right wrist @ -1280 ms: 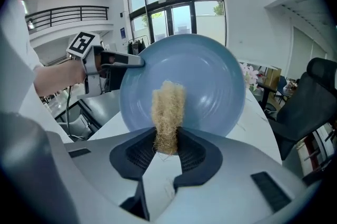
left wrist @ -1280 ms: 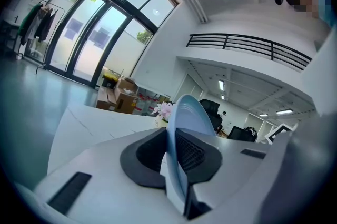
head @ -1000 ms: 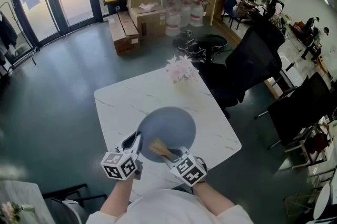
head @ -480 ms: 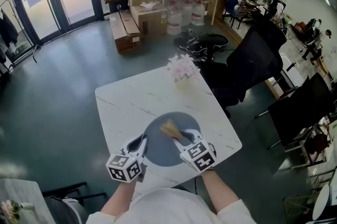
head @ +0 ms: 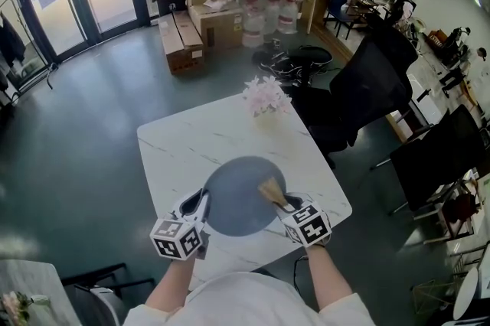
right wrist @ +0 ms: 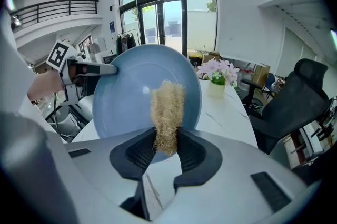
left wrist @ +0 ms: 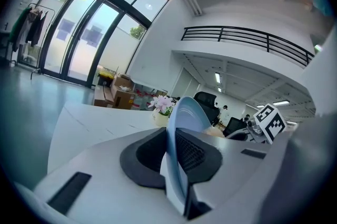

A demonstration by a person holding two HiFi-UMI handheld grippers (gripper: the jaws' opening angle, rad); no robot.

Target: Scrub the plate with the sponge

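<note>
Inspecting both claws, we record each as clenched on an item. We find the left gripper (head: 201, 200) clamped on the rim of the blue plate (head: 243, 196), at the plate's 9 o'clock in the head view; its own view shows the rim edge-on between closed jaws. We find the right gripper (head: 281, 203) grasping the tan sponge (head: 271, 190), which stands out past the jaw tips, set against the plate's face near its 3 o'clock edge. We note the plate over the 6 o'clock end of the white table (head: 184, 141), with a pot of pink flowers (head: 266, 96) at the table's 12 o'clock, well apart
</note>
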